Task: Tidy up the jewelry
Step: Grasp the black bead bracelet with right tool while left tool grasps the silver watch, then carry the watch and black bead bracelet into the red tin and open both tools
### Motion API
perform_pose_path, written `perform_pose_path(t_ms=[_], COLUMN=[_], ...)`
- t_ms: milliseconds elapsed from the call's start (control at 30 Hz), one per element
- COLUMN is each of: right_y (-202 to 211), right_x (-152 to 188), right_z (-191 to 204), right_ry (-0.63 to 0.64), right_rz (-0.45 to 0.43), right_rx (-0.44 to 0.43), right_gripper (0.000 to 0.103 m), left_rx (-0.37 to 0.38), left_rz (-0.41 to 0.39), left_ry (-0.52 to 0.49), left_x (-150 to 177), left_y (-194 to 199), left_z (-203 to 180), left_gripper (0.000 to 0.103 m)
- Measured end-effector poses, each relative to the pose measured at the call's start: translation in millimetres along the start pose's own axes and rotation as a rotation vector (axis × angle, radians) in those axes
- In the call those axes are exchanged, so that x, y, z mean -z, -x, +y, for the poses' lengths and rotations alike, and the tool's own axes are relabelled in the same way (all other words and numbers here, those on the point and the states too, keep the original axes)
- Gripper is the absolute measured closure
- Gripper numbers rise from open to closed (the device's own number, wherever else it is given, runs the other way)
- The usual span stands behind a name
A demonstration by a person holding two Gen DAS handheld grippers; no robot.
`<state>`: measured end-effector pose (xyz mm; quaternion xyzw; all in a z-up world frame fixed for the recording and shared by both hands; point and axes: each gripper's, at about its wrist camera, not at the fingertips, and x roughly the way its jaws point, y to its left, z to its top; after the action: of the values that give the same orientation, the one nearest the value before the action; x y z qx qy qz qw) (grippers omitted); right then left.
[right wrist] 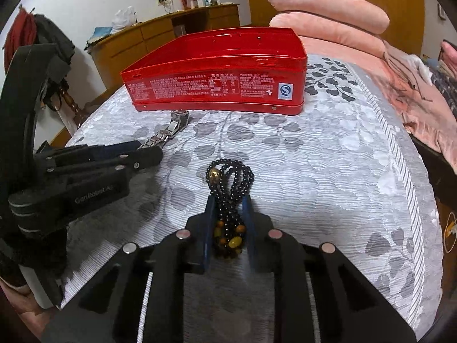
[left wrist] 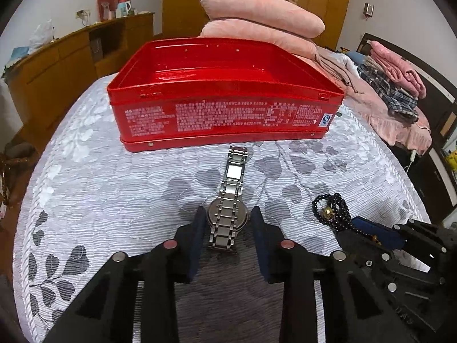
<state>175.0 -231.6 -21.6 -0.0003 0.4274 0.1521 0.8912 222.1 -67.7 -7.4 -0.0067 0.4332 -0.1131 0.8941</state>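
Note:
A silver metal watch (left wrist: 228,200) lies face down on the grey leaf-patterned bedspread. My left gripper (left wrist: 227,214) straddles its round case, and its pads touch or nearly touch the case sides. A black bead bracelet with a gold bead and amber beads (right wrist: 228,200) lies between the blue pads of my right gripper (right wrist: 228,200), which press against it. An open red tin (left wrist: 225,91) stands empty just beyond the watch. The tin (right wrist: 217,77) and the watch band (right wrist: 171,131) also show in the right wrist view.
Folded pink quilts (left wrist: 262,20) are stacked behind the tin. A wooden cabinet (left wrist: 71,60) runs along the left wall. Folded clothes (left wrist: 394,85) lie on a bed at the right. The bedspread edge (right wrist: 411,200) drops off to the right.

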Motion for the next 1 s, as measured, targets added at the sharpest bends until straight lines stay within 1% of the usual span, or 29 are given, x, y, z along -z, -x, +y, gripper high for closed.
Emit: perform_pose_path(t_ms=[167,333,600,1000], right_y=[8.6,20.9,32.0,43.8], right_x=[0.3,-4.4,-15.7,-36.9], right_z=[-2.7,1.3,10.3,18.3], right_ry=[-0.031,-0.03,-0.02,-0.013], right_rz=[-0.017,-0.047,-0.08,-0.134], right_rx=[0.002,0.002,-0.009,-0.018], right_gripper=[0.087,0.087,0.087,0.087], left_rx=[0.016,0.017,0.022,0.019], left_rz=[-0.019,-0.063,-0.14,-0.22], left_ry=[0.03,0.039,0.05,0.066], left_x=[4.7,6.9,-2.0,-14.2], left_y=[9.9,27.8,54.3,74.1], left_z=[8.3,12.5,17.2,20.6], left_gripper=[0.071,0.071,0.071,0.072])
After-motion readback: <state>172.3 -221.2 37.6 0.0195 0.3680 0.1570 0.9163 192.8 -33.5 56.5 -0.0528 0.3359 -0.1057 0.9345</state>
